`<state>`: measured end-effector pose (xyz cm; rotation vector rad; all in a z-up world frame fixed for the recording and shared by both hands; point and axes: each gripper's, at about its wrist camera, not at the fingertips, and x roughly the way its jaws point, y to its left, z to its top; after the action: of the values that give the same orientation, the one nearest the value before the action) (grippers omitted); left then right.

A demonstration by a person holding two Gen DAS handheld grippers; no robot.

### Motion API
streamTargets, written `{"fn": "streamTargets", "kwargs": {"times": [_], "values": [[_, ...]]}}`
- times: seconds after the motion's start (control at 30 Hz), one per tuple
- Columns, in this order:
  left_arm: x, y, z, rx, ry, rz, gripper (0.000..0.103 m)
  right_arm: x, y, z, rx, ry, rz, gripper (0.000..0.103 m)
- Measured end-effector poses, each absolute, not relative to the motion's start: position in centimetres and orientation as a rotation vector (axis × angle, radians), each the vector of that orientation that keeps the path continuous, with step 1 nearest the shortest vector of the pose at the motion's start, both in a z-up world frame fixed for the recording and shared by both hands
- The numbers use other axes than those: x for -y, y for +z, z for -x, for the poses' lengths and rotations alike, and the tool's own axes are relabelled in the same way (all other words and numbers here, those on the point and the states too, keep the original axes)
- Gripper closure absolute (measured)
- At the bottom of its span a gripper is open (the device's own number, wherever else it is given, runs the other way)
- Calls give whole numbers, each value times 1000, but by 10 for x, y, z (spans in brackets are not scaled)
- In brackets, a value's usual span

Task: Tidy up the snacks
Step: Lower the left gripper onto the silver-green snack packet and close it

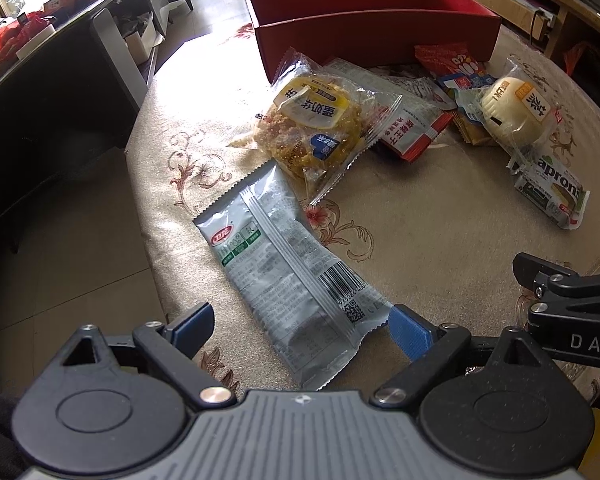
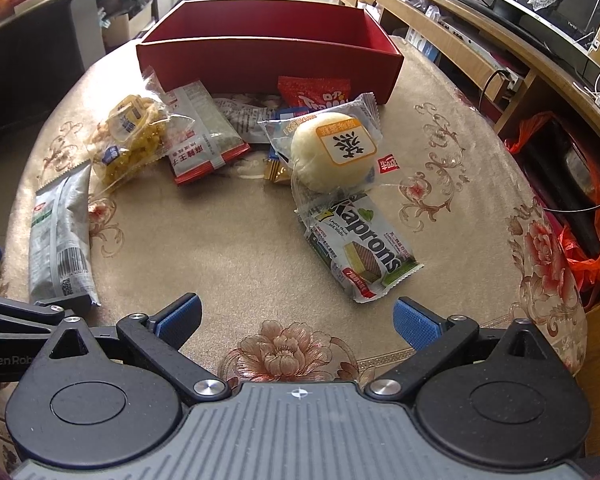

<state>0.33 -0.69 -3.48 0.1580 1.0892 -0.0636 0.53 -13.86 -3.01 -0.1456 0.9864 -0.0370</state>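
A red open box (image 1: pixel 374 28) (image 2: pixel 268 58) stands at the far side of the round table. Snack packs lie in front of it: a silver-grey pouch (image 1: pixel 288 272) (image 2: pixel 60 236), a yellow crispy snack bag (image 1: pixel 314 124) (image 2: pixel 130 140), a red-and-white packet (image 1: pixel 412 120) (image 2: pixel 202 136), a round white bun in clear wrap (image 1: pixel 514 110) (image 2: pixel 334 152), a Kaprons wafer pack (image 1: pixel 552 192) (image 2: pixel 360 248) and a red bag (image 2: pixel 314 92). My left gripper (image 1: pixel 300 326) is open, its fingers either side of the silver pouch's near end. My right gripper (image 2: pixel 298 318) is open and empty, just short of the wafer pack.
The table has a beige floral cloth (image 2: pixel 240 248) and its rim lies close below both grippers. A dark counter (image 1: pixel 40 80) stands to the left, wooden shelving (image 2: pixel 480 32) to the right, and an orange bag (image 2: pixel 580 220) hangs beside the table.
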Motion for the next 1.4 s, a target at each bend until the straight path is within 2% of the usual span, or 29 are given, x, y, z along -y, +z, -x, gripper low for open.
{"fn": "streamTargets", "kwargs": {"times": [0.37, 0.63, 0.83, 1.07, 1.17, 1.27, 1.4], "values": [[-5, -40, -17, -1155, -183, -129, 12, 141, -30, -8, -1009, -6, 119, 0], [-3, -44, -29, -1176, -259, -238, 11, 147, -24, -10, -1023, 42, 35, 0], [-24, -43, -45, -1244, -225, 25, 11, 149, -20, -11, -1029, 65, 3, 0], [-48, -43, -51, -1230, -28, 280, 10, 153, -14, -10, -1019, 90, -43, 0], [-39, -44, -56, -1218, 62, 284, 7, 152, -13, -10, -1015, 101, -39, 0], [-25, -50, -58, -1191, 117, 202, 9, 152, -12, -10, -1009, 94, -22, 0], [-17, -47, -49, -1160, 108, 103, 31, 159, -8, -8, -981, 74, -17, 0]]}}
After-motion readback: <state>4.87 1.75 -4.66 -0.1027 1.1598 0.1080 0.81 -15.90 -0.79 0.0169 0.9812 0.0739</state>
